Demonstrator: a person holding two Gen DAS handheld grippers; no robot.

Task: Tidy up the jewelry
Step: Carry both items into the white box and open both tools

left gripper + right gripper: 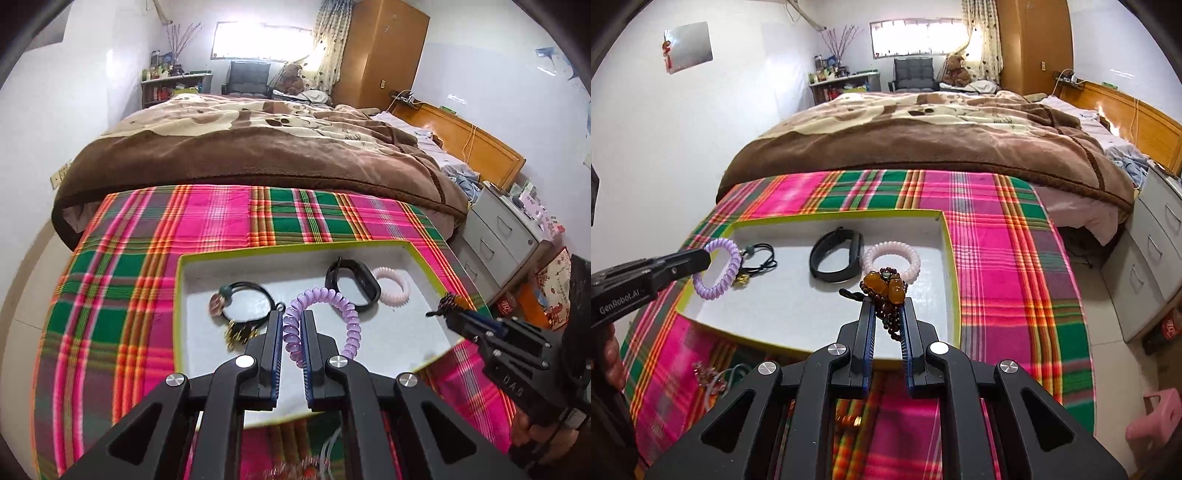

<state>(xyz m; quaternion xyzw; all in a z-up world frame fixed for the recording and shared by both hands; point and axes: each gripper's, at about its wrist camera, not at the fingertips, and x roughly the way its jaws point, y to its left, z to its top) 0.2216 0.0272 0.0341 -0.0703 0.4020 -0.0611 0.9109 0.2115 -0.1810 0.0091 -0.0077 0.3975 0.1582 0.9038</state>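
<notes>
The left gripper clamps the purple coil hair tie, its loop hanging ahead over the tray. The right gripper pinches the amber bead bracelet above the tray's near-right part, open floor directly below.

Both wrist views close, facing bedward, sharing tray

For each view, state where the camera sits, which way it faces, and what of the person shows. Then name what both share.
Left wrist: on the left gripper, facing the bed; holds the purple coil; right gripper at right.
Right wrist: on the right gripper, facing the bed; holds the bead bracelet; left gripper at left.
Shared: tray, black band, pink coil.
</notes>
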